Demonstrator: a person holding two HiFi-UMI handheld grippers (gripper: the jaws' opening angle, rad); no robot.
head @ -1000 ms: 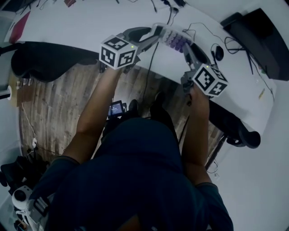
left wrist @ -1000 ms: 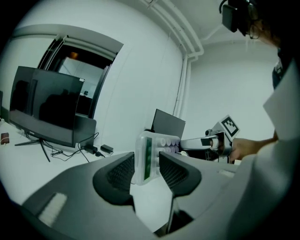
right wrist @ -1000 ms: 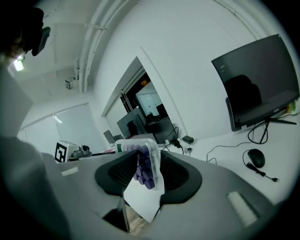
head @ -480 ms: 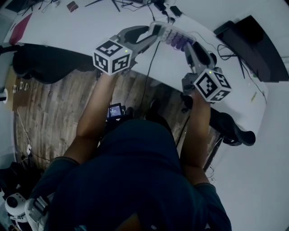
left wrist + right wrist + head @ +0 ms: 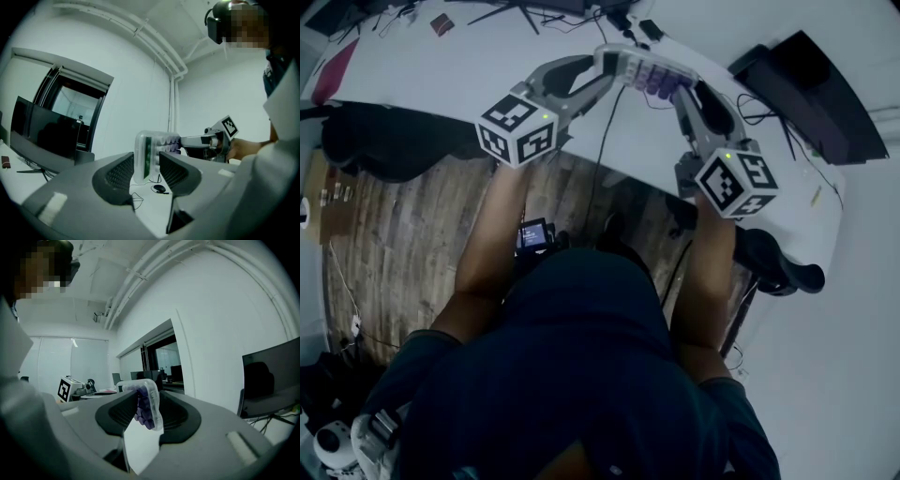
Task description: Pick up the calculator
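Both of the person's forearms reach forward over the near edge of the white desk, elbows bent, and the two tools meet at one object. The calculator, a clear plastic case with rows of purple keys, hangs in the air above the desk, far and slightly right of centre. The left gripper angles in from the left and clamps the calculator's left end. The right gripper comes up from the near right and is closed on the other end. A black monitor stands further right.
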